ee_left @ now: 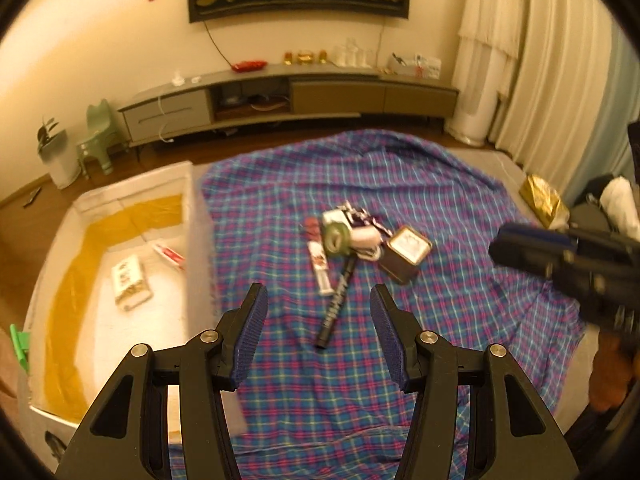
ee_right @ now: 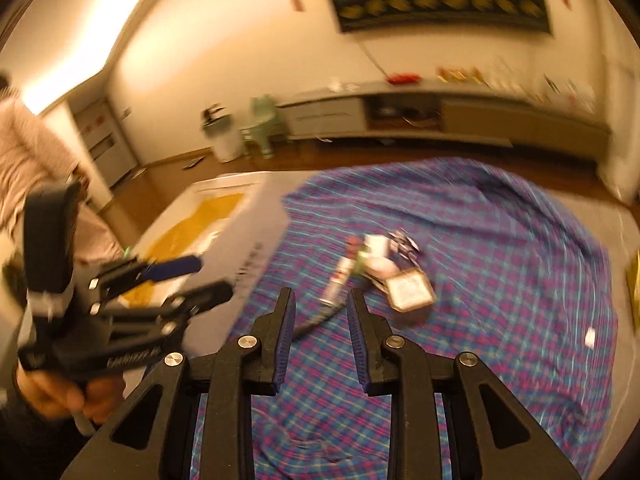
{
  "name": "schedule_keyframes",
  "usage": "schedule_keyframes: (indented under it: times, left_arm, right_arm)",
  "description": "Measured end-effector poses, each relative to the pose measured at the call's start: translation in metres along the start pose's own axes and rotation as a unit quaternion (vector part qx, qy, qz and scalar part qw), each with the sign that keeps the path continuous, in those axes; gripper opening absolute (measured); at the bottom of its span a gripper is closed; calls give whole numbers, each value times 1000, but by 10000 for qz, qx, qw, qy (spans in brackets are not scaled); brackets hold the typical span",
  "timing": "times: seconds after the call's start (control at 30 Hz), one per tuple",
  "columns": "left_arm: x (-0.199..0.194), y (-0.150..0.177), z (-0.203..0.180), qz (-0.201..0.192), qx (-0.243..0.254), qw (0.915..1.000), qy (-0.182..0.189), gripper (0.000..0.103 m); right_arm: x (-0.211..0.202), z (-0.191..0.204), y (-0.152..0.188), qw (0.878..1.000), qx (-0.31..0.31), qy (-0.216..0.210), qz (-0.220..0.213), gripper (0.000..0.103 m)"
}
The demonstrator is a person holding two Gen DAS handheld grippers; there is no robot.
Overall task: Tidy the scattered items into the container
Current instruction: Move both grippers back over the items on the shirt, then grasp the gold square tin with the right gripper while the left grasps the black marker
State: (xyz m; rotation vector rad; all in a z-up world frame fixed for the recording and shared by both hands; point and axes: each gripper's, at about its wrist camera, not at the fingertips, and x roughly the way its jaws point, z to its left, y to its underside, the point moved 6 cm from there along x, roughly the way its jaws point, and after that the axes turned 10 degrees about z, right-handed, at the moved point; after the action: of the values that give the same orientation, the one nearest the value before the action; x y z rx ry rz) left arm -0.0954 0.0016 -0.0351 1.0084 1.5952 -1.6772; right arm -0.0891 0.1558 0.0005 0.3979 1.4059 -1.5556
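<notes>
A small heap lies mid-cloth: a green tape roll [ee_left: 336, 236], a square tin [ee_left: 406, 254], a white tube [ee_left: 320, 268] and a black pen [ee_left: 336, 304]. My left gripper [ee_left: 318, 304] hangs open above the cloth just short of the heap, with nothing between its pads. The white box with yellow lining [ee_left: 188, 184] stands to the left and holds a white packet [ee_left: 130, 280] and a tube [ee_left: 170, 256]. In the right wrist view my right gripper [ee_right: 321, 304] shows a narrow empty gap and faces the tin [ee_right: 410, 286] and the pen [ee_right: 320, 322]. The left gripper [ee_right: 214, 276] is blurred beside the box [ee_right: 256, 240].
The blue and purple plaid cloth [ee_left: 440, 200] covers most of the surface. A gold bag [ee_left: 544, 198] sits at its right edge. Beyond the wooden floor stand a long TV cabinet [ee_left: 280, 96], a green chair [ee_left: 100, 136] and a white bin [ee_left: 60, 160]. A hand [ee_right: 60, 396] grips the left tool.
</notes>
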Motion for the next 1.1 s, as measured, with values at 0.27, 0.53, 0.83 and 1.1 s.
schedule_keyframes:
  times: [0.27, 0.53, 0.83, 1.1]
  left_arm:
    - [62, 10, -18, 507, 130, 9986, 73, 56]
    - [108, 12, -24, 793, 210, 9965, 132, 56]
    - [155, 5, -18, 961, 204, 9952, 46, 56]
    - [171, -8, -14, 795, 232, 9965, 86, 55]
  right_arm:
    - [37, -48, 5, 9981, 465, 210, 348, 45]
    - [85, -66, 6, 9962, 352, 443, 663, 66]
    - [129, -68, -6, 9942, -15, 762, 761, 75]
    - [154, -71, -6, 9906, -353, 934, 934, 52]
